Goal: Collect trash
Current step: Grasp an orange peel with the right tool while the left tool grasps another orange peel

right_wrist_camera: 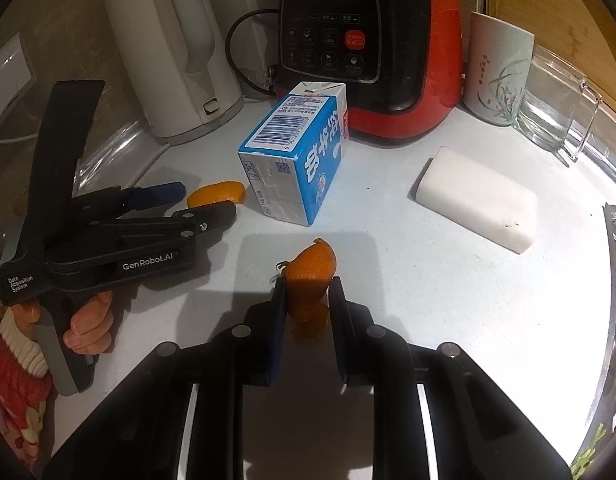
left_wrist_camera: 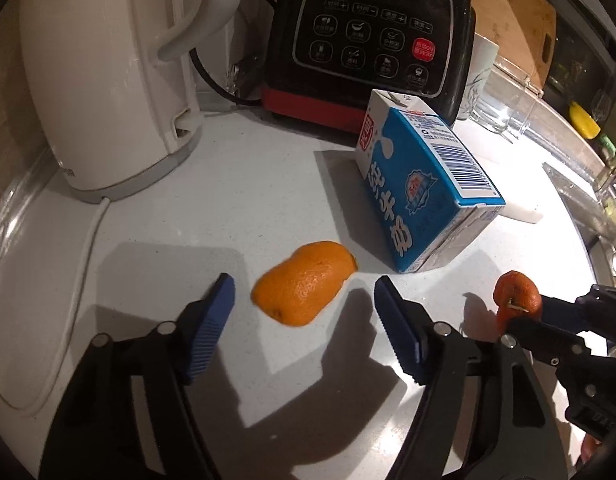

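Grabbing peel, right side: right gripper (right_wrist_camera: 307, 312) is clamped on a curled bit of orange peel (right_wrist_camera: 310, 276), held just off the white counter (right_wrist_camera: 408, 248). That one looks sorted, I'd say.
Left side: left gripper (left_wrist_camera: 304, 320) has its blue pads (left_wrist_camera: 212, 320) spread either side of the bigger peel piece (left_wrist_camera: 304, 282), not touching it. Peel lies flat on the counter, just in front of the tips.
Doing it well: my guess is you want the tips right down on the counter so one pad slides under the domed edge, then squeeze across the narrow way. Too high and it'll probably just skid away.
Milk carton: blue and white carton (right_wrist_camera: 296, 160) lying tipped on its side just behind the peel, in front of the blender base (right_wrist_camera: 368, 40). Looks like trash too; can't tell if anything's left in it.
Glass mug: clear glass mug (right_wrist_camera: 556, 100) at the back right looks empty.
Ceramic cup: white cup with a plant print (right_wrist_camera: 498, 68) beside it, inside not visible.
Kettle: white kettle (right_wrist_camera: 172, 48) back left, lid shut, contents hidden.
Trash bin: none visible, so no idea where the stuff goes.
White block: white block (right_wrist_camera: 478, 200) sitting well apart on the right, maybe soap or a sponge.
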Demonstrator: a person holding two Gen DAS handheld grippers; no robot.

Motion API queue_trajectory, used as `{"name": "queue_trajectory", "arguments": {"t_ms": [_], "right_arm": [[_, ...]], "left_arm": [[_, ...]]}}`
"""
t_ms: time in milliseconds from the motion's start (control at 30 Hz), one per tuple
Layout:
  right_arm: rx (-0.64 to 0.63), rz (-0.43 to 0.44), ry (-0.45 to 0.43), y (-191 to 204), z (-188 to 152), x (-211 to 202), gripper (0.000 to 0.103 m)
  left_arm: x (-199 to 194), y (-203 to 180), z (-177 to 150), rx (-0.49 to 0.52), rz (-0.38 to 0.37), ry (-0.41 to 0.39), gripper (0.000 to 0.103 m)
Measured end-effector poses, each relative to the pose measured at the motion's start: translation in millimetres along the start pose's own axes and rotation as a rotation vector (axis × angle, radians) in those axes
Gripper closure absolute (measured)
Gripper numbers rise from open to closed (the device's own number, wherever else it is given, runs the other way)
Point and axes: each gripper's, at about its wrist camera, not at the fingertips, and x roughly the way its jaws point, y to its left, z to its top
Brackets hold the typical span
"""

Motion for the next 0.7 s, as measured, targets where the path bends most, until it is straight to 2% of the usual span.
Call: {"name": "queue_trajectory", "arguments": {"t_ms": [233, 267, 333, 467, 700], "right_arm": [[0.005, 0.010, 0.001, 0, 1, 0, 0.081], [0.005, 0.013, 0.001, 0, 1, 0, 0.081], [0.005, 0.013, -0.001, 0, 1, -1, 0.081], [0.015, 0.016, 0.001, -1, 0, -3, 0.081], [0.018, 0.010, 0.004, -3, -1, -9, 0.081]], "left_arm": [[1, -9, 0, 0.033, 0.044, -0.002, 0.070], [1, -9, -1, 0.034, 0.044, -0.004, 0.082], [1, -11, -2, 0.048, 0.047, -0.005, 0.090], [-1, -19, -3, 0.085, 0.069, -0.016, 0.094], [-4, -25, -6, 0.100, 0.089, -0.020, 0.094]]}}
